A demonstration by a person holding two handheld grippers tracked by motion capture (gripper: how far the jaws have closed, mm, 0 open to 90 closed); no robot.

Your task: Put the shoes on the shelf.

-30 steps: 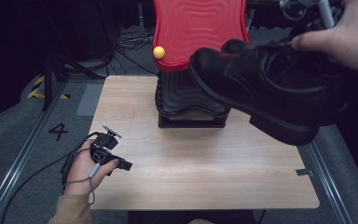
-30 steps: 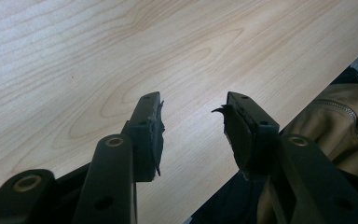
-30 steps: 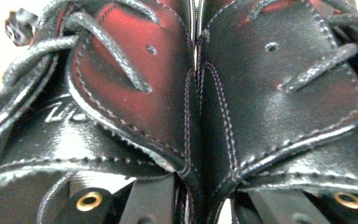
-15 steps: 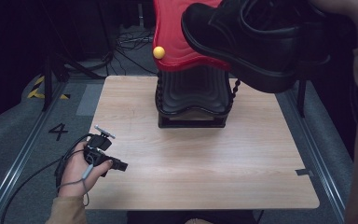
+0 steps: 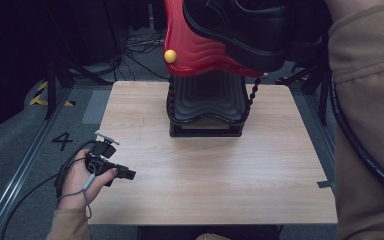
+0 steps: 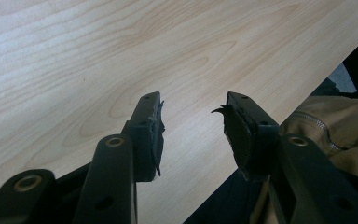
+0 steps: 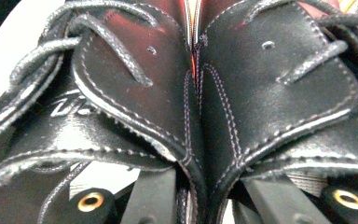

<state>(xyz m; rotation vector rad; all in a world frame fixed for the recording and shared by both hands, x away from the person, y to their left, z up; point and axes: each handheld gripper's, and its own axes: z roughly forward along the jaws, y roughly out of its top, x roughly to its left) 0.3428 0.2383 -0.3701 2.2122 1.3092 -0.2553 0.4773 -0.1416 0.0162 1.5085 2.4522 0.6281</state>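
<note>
Black shoe aloft, far side, above red-and-black stand; long axis left-right. Right gripper apparently pinching shoe's two upper flaps together. Left gripper idle at table's near-left edge, jaws apart, nothing between.

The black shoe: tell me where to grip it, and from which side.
Grip the black shoe where the right gripper has it: the stitched back seam of the heel, approached from behind. The leather there stands as a thin upright edge that two jaws can pinch.
</note>
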